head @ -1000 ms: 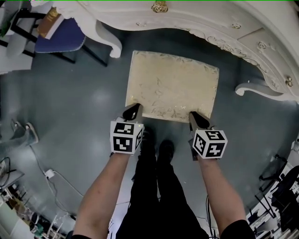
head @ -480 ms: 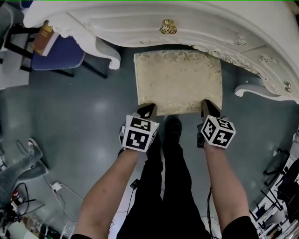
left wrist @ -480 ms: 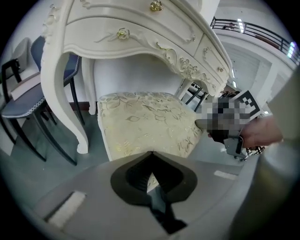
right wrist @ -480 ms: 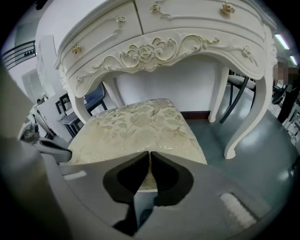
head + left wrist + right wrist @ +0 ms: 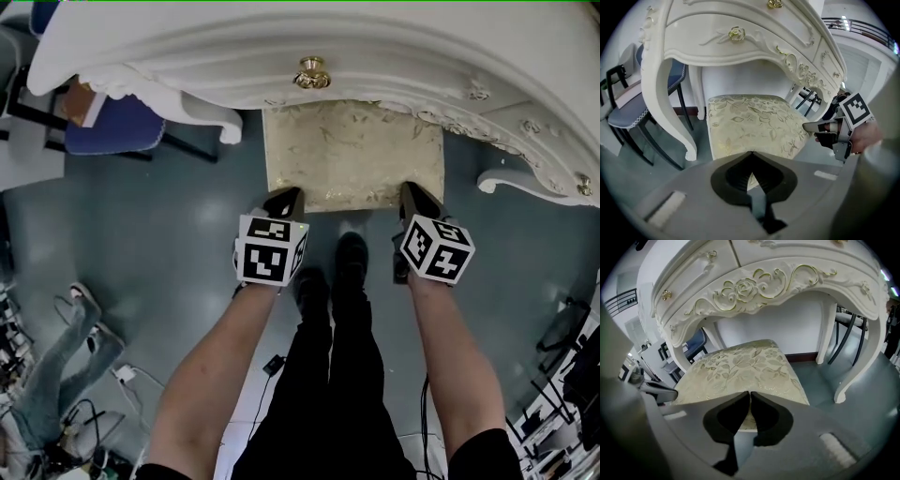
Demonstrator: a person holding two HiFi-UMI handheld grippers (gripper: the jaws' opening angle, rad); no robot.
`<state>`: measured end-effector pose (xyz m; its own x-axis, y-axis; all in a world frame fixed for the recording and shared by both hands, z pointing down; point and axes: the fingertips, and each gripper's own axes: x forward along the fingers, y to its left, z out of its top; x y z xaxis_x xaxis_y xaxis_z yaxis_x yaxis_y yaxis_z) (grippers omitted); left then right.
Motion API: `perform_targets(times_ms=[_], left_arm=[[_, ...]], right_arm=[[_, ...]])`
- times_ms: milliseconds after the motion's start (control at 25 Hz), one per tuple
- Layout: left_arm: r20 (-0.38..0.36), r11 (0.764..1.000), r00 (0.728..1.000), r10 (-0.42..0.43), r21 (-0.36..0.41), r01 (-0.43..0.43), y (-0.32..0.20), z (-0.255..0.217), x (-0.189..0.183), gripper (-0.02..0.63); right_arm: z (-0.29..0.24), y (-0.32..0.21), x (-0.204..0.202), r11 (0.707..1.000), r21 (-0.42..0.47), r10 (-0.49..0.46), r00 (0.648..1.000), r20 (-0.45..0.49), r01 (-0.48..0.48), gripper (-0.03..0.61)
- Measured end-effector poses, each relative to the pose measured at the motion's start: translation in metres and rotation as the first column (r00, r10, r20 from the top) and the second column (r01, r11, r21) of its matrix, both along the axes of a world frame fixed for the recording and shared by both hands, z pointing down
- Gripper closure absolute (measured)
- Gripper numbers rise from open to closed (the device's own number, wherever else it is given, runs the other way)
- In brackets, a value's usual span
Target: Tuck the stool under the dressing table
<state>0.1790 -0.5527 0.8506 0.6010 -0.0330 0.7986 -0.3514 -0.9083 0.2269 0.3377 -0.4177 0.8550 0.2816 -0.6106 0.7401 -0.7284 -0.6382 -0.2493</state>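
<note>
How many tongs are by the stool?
2. The left tongs are at the near left corner of the cream floral fabric stool; the right tongs are at its near right corner.

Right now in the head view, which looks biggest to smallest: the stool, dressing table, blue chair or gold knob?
1. dressing table
2. stool
3. blue chair, partly hidden
4. gold knob

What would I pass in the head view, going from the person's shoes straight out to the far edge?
shoes → stool → gold knob → dressing table top
</note>
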Motion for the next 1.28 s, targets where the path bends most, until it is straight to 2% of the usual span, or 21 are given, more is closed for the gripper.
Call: perform_targets(times_ms=[160, 280, 360, 520, 600, 720, 800, 1000, 1200, 1280], left_arm=[[0.037, 0.999, 0.999, 0.032, -0.011, -0.031, -0.014, 0.000, 0.005, 0.594], [0.038, 0.999, 0.999, 0.034, -0.029, -0.033, -0.017, 0.001, 0.009, 0.594], [0.028, 0.999, 0.999, 0.027, -0.018, -0.027, -0.023, 0.000, 0.013, 0.594], [0.005, 0.999, 1.000, 0.015, 0.031, -0.016, -0.038, -0.001, 0.025, 0.594], [-0.017, 0.999, 1.000, 0.000, 0.037, 0.001, -0.048, -0.004, 0.030, 0.595], [-0.071, 0.997, 0.995, -0.074, -0.013, 0.074, -0.054, -0.011, 0.024, 0.594], [-0.081, 0.995, 0.992, -0.098, -0.030, 0.096, -0.050, -0.010, 0.015, 0.594], [-0.078, 0.998, 0.996, -0.050, 0.036, 0.053, -0.053, 0.000, 0.020, 0.594], [-0.128, 0.993, 0.988, -0.085, 0.070, 0.095, -0.081, -0.001, 0.038, 0.594], [-0.142, 0.991, 0.985, -0.098, 0.081, 0.110, -0.090, -0.004, 0.046, 0.594]], right_arm=[[-0.006, -0.008, 0.000, 0.999, 0.018, -0.052, 0.996, 0.076, 0.050, 0.557], [-0.014, 0.006, 0.007, 0.995, -0.015, -0.101, 0.994, 0.047, 0.102, 0.555], [-0.014, 0.021, 0.016, 0.995, -0.051, -0.087, 0.996, 0.018, 0.088, 0.554], [-0.001, 0.025, 0.017, 0.997, -0.058, -0.053, 0.997, 0.062, 0.057, 0.555], [0.003, 0.015, 0.021, 0.996, -0.067, -0.061, 0.997, 0.048, 0.064, 0.557], [0.005, 0.004, 0.026, 0.997, -0.053, -0.056, 0.998, 0.030, 0.057, 0.557], [0.005, -0.002, 0.030, 0.997, -0.048, -0.059, 0.998, 0.006, 0.059, 0.557], [0.003, -0.018, 0.043, 0.996, -0.033, -0.085, 0.995, -0.045, 0.083, 0.557], [0.002, -0.041, 0.055, 0.984, -0.024, -0.177, 0.980, -0.091, 0.175, 0.558], [0.001, -0.050, 0.063, 0.984, -0.008, -0.179, 0.977, -0.118, 0.179, 0.558]])
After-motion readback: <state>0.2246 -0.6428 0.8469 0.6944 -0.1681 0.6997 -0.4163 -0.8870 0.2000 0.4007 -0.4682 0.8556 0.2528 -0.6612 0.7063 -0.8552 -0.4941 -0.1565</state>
